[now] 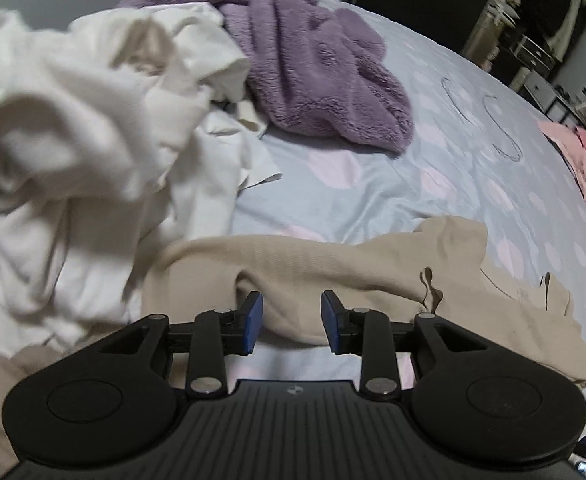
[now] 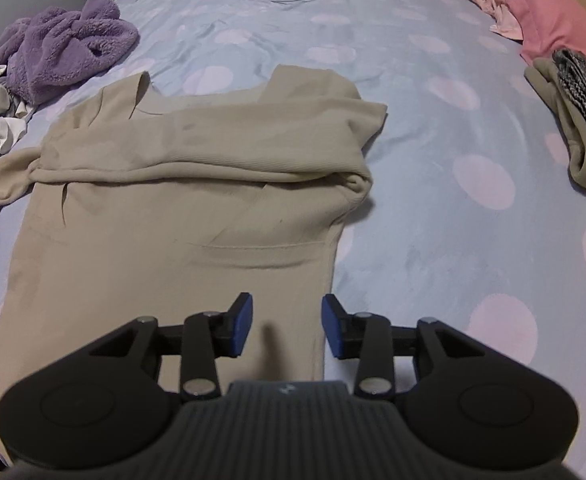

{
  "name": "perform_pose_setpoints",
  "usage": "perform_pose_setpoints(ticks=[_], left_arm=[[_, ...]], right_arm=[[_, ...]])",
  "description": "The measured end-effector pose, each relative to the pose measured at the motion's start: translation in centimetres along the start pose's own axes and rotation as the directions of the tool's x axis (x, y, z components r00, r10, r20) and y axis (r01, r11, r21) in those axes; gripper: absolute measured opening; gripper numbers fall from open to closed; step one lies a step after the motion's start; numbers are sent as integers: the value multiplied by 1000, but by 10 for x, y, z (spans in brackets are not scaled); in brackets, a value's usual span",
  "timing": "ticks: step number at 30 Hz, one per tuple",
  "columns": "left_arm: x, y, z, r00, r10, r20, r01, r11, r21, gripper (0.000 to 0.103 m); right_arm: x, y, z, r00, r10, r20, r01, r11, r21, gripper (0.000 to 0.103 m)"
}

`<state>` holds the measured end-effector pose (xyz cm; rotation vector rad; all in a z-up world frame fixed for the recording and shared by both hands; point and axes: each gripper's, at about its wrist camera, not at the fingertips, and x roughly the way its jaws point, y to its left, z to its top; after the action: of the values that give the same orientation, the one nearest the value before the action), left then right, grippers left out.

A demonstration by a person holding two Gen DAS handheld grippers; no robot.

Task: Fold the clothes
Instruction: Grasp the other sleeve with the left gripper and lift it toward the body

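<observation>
Right wrist view: right gripper (image 2: 287, 326) and left gripper (image 1: 291, 322) fingers parted, empty, above the beige garment (image 2: 181, 208).

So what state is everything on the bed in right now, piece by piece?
Beige top: spread flat, upper part folded down across the body.
White clothes: crumpled heap, unfolded.
Purple fleece: bunched up, unfolded.
Olive and grey knit pile: already folded.
Left hand-held gripper: open, holding nothing.
Right hand-held gripper: open, holding nothing.

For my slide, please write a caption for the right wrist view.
Open right gripper above a beige top half folded on the dotted bedsheet.
</observation>
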<state>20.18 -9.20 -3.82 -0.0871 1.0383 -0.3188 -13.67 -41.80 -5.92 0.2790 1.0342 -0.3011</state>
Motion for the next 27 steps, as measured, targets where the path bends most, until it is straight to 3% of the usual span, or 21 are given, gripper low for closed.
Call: perform_pose_setpoints(ticks=[2, 3, 7, 11, 12, 13, 15, 19, 22, 25, 27], left_arm=[[1, 1, -1, 1000, -12, 13, 12, 1000, -18, 35], [3, 2, -1, 1000, -10, 24, 11, 999, -33, 42], [21, 7, -2, 999, 30, 12, -28, 992, -121, 43], [37, 4, -1, 993, 117, 28, -113, 987, -117, 30], [39, 4, -1, 991, 132, 32, -127, 986, -107, 11], [41, 4, -1, 989, 147, 32, -143, 985, -100, 4], [37, 2, -2, 986, 154, 60, -148, 984, -104, 3], [0, -26, 2, 968, 99, 232, -99, 995, -14, 2], [-32, -60, 8, 948, -22, 318, -11, 995, 100, 2], [-49, -105, 11, 933, -140, 332, 58, 968, 244, 2], [-50, -140, 7, 928, -220, 299, 106, 929, 356, 2]], right_arm=[[-1, 4, 1, 1000, -5, 5, 5, 1000, -21, 43], [-2, 6, 2, 1000, -7, 13, 8, 999, -34, 44], [-7, 15, 5, 999, -9, 43, 13, 997, -78, 44], [-15, 20, 8, 997, -2, 75, 8, 996, -86, 45], [-17, 20, 8, 997, -1, 81, 8, 996, -88, 45], [-18, 21, 8, 996, -2, 86, 10, 996, -92, 45], [-19, 21, 8, 996, -11, 91, 20, 995, -96, 45], [-18, 18, 9, 996, -19, 89, 26, 997, -79, 45], [-16, 17, 12, 996, -18, 85, 23, 997, -68, 45], [-14, 18, 15, 996, -20, 87, 27, 997, -76, 45], [-12, 16, 17, 996, -21, 85, 27, 997, -71, 45]])
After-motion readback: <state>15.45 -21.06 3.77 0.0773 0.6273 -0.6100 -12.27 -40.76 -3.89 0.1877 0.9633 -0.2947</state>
